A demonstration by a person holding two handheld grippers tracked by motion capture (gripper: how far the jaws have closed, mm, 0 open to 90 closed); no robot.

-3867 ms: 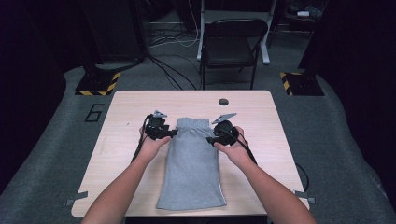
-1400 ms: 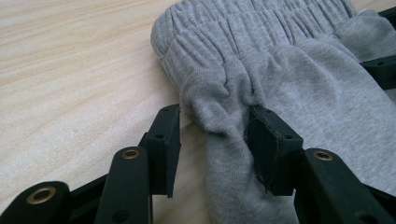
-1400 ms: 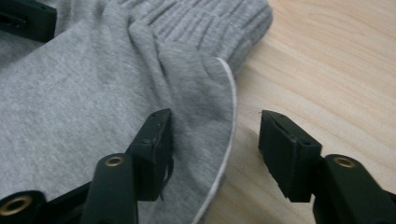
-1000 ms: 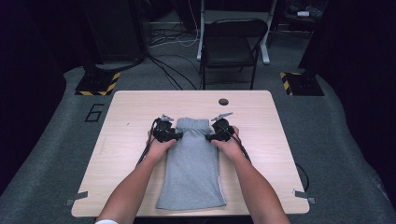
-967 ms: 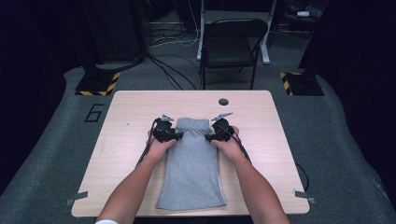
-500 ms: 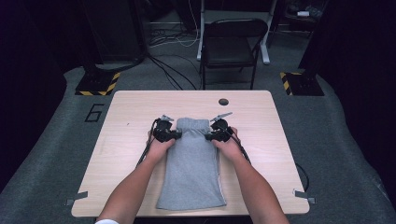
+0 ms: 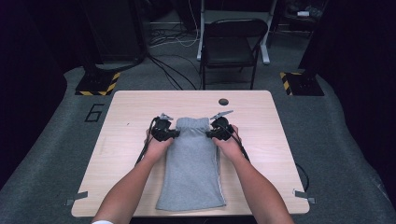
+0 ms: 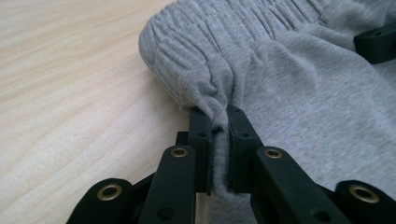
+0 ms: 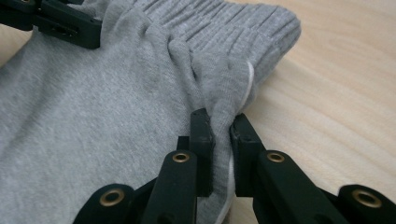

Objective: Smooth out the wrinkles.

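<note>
Grey sweatpants (image 7: 194, 163) lie folded lengthwise on the table, with the elastic waistband (image 7: 192, 123) at the far end. My left gripper (image 7: 170, 134) sits at their left edge just below the waistband. In the left gripper view its jaws have just been closing, and the gripper (image 8: 219, 114) now pinches a bunched fold of the grey cloth (image 8: 303, 93). My right gripper (image 7: 210, 134) is at the opposite edge. Its jaws have also just been closing, and the gripper (image 9: 219, 119) is shut on a fold of the cloth (image 9: 93, 116) beside a white stripe (image 9: 250, 77).
The light wooden table (image 7: 126, 116) has bare wood on both sides of the pants. A small dark round hole or cap (image 7: 223, 101) sits near its far edge. Beyond the table stand a folding chair (image 7: 231, 44) and floor cables (image 7: 173, 74).
Since the earliest frame both grippers have moved inward to the pants' side edges below the waistband. Over the last second the hands have stayed almost in place.
</note>
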